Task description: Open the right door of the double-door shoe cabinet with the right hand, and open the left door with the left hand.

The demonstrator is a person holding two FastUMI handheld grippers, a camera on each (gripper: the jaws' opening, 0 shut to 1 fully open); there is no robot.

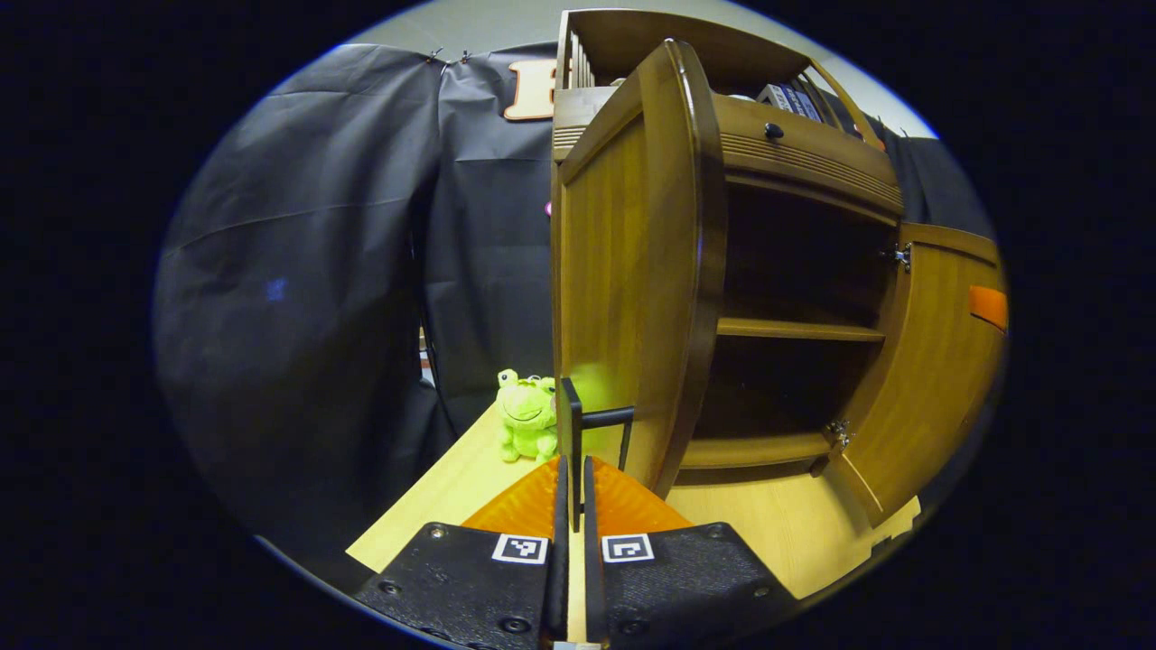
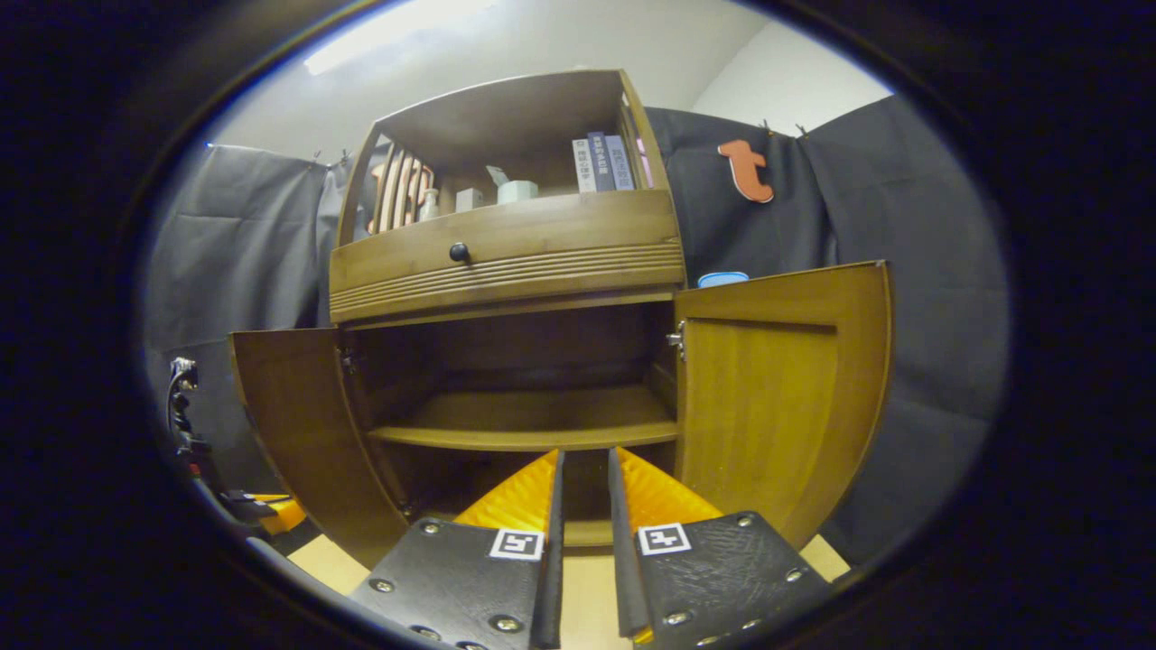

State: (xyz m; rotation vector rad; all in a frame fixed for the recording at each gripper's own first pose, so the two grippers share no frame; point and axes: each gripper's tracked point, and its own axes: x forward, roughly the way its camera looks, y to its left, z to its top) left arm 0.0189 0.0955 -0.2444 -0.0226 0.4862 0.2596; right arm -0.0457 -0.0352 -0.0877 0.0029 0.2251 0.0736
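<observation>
While both doors stand swung out, the left gripper (image 1: 571, 492) fingers pinch the left door (image 1: 632, 271) handle (image 1: 573, 424); right gripper (image 2: 582, 506) hangs before the cabinet (image 2: 506, 262), fingers narrow, empty, right door (image 2: 777, 388) released. Next, probably: left lets go.

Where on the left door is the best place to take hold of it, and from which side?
Grip the left door by its dark bar handle, low near the free edge. The upright bar stands off the panel, so fingers fit either side when coming straight at the door's front. The left tool seems already closed on that bar.
</observation>
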